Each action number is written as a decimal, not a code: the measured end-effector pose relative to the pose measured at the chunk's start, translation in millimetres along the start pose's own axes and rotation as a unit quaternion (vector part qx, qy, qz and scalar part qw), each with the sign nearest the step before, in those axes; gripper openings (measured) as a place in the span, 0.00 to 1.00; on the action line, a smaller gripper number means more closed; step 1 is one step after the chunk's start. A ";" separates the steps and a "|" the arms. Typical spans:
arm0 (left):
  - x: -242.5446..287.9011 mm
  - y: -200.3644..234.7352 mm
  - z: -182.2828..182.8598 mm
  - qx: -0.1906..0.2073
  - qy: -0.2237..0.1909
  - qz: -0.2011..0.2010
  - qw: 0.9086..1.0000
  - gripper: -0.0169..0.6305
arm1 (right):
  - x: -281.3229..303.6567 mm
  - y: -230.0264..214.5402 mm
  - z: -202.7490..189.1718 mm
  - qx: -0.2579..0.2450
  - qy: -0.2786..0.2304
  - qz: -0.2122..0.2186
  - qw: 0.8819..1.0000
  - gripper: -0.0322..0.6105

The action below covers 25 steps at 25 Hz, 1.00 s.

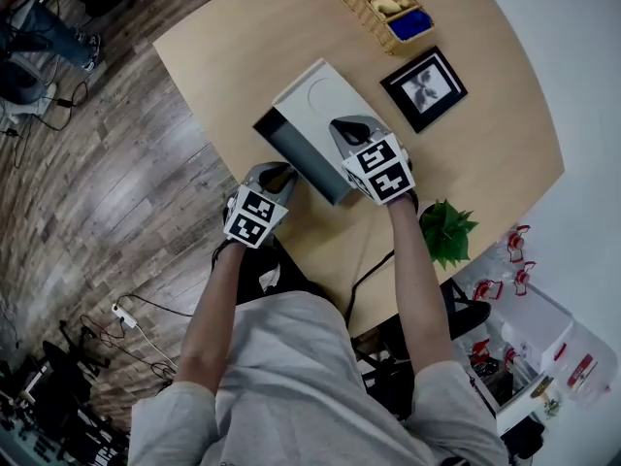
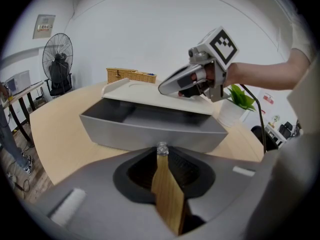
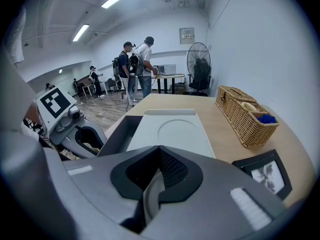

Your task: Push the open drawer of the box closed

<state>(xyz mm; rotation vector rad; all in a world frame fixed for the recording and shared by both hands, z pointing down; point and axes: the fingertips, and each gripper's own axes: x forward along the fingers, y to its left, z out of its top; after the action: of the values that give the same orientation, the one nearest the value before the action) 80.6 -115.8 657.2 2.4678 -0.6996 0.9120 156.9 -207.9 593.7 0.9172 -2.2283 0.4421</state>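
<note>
Wooden worktop: white box, grey drawer open; left claw closed before drawer; right claw closed over box.

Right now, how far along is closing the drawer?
Nothing looks done: the drawer stands wide open out of the box. In hand: the right gripper, shut, sits on the box top, and the left gripper, shut, is lined up close to the drawer front. Left: the whole push.
</note>
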 end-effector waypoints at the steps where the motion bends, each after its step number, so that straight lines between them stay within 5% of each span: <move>1: 0.3 -0.3 -0.1 0.000 0.000 -0.001 1.000 0.18 | -0.1 -0.1 -0.5 0.000 0.000 0.000 1.000 0.05; 25: 22.4 10.4 13.6 0.022 -0.005 0.004 1.000 0.21 | 3.8 5.8 -6.3 0.006 0.002 0.012 1.000 0.05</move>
<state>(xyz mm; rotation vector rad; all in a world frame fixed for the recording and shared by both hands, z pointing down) 95.8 -138.2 665.2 2.5109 -0.6998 0.9273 153.7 -202.4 600.6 0.8953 -2.2366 0.4680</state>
